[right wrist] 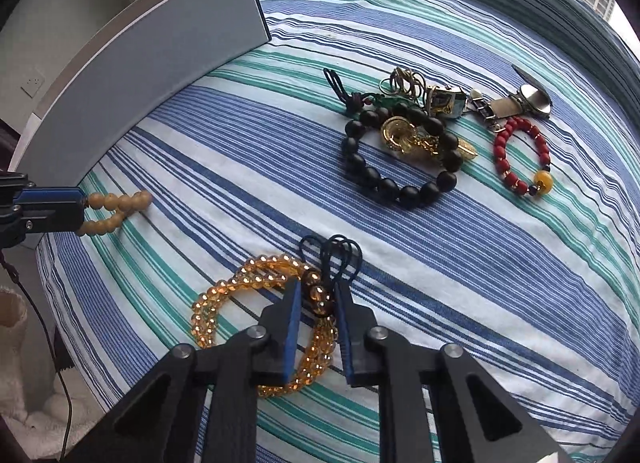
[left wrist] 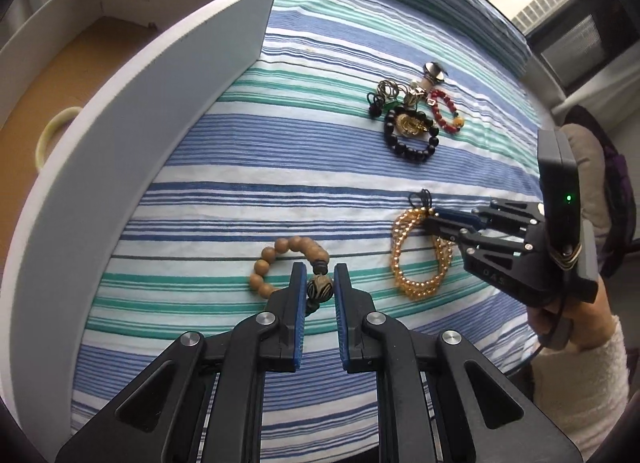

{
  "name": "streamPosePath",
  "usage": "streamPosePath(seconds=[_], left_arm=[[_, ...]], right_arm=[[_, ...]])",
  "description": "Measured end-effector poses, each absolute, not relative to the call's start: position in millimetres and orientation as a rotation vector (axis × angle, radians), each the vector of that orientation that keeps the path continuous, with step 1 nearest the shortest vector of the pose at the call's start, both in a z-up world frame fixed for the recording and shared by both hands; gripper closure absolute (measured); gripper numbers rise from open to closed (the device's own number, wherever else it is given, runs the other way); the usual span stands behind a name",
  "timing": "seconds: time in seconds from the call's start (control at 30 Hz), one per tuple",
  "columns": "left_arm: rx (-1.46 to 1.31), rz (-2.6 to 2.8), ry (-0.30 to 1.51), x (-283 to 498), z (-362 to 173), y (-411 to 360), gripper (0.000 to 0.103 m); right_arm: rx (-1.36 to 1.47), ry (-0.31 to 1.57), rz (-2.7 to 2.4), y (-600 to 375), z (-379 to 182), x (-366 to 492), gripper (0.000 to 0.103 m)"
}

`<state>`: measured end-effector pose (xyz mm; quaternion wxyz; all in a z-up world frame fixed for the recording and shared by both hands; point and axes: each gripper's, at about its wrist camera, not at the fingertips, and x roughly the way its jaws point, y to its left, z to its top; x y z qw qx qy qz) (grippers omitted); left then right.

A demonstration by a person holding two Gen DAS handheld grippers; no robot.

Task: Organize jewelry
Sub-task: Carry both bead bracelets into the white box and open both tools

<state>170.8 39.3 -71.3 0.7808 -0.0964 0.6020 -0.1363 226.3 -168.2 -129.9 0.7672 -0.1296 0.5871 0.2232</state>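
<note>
The left gripper (left wrist: 320, 275) was open a little, its two fingers on either side of the big carved bead of the wood bracelet (left wrist: 276, 263), not yet squeezing it. That bracelet lay on the striped cloth (left wrist: 240, 167), near the white box (left wrist: 120, 111). The right gripper (right wrist: 318, 289) was open a little too, with the dark bead of the gold bracelet (right wrist: 224, 299) between its fingers. A black bracelet (right wrist: 392, 179) and a red bracelet (right wrist: 520, 159) lay farther off in a small pile.

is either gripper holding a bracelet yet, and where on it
Neither clearly grips. Left gripper straddles the wooden bracelet's carved bead; right gripper straddles the amber bracelet's knot bead.
</note>
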Motion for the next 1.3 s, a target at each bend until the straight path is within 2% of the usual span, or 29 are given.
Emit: streamPosePath(seconds=[0.17,0.33,0.53,0.8,1.0,1.3], left_arm=[[-0.238,-0.307,1.285,160.6,-62.1,46.4,0.092],[-0.277,-0.334,1.248,150.6,-40.4,53.4,0.092],[-0.346,-0.347,1.145,131.7,20.5,87.6,0.092],[-0.359,-0.146,0.996,116.7,94.9,187.1,0.092],[-0.354,0.053,0.992,125.7,84.9,259.7,0.092],[-0.399,0.252,1.108,144.6,7.5,334.9,0.092]], right_arm=[[-0.1,1.275,0.506,-183.2,-107.6,221.1,0.091],[-0.12,1.196,0.53,-181.7,-63.9,200.8,0.091],[-0.156,1.064,0.57,-161.4,1.5,185.3,0.091],[-0.152,0.864,0.724,-78.8,84.8,180.5,0.091],[-0.133,0.829,0.867,3.6,98.5,184.9,0.091],[-0.168,1.004,1.017,124.6,32.7,195.6,0.091]])
